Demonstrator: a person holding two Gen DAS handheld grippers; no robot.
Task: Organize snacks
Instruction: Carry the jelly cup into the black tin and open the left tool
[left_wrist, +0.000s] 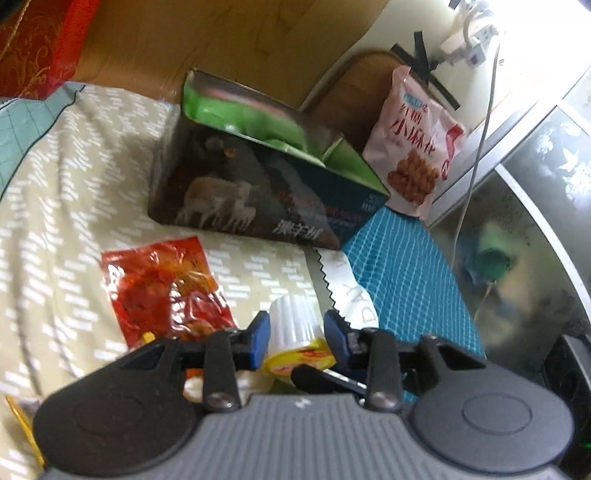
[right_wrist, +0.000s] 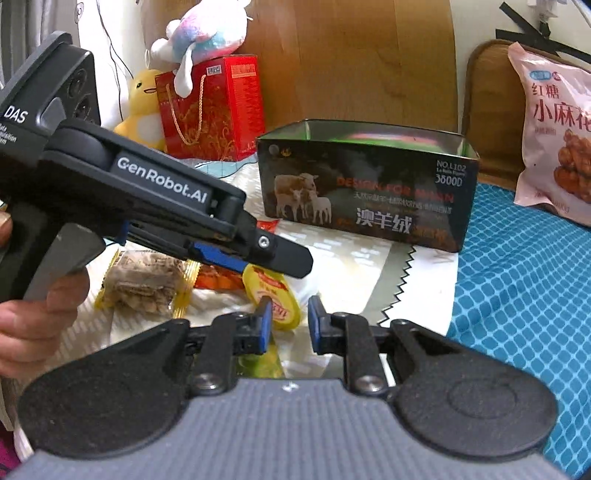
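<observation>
Firmly, the left gripper (left_wrist: 297, 334) clamps a jelly cup (left_wrist: 295, 332) above the bedspread (left_wrist: 55, 184). Right gripper (right_wrist: 290, 319) hangs open, near the box (right_wrist: 365, 184).

Yellow-lidded cup (left_wrist: 295, 332), blue-checked cloth (left_wrist: 413, 273)

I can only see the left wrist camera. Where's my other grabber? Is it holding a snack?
Observer: No. The right gripper is open and holds nothing, close to the jelly cup.
Operator: Are there snacks I can't see?
Observer: Yes, a clear yellow-edged packet of beige pieces lies left of the jelly cup.
Operator: What's by the red thing in my corner?
Observer: It's a red gift bag. A pastel plush toy sits on top, with a yellow duck plush beside it.
</observation>
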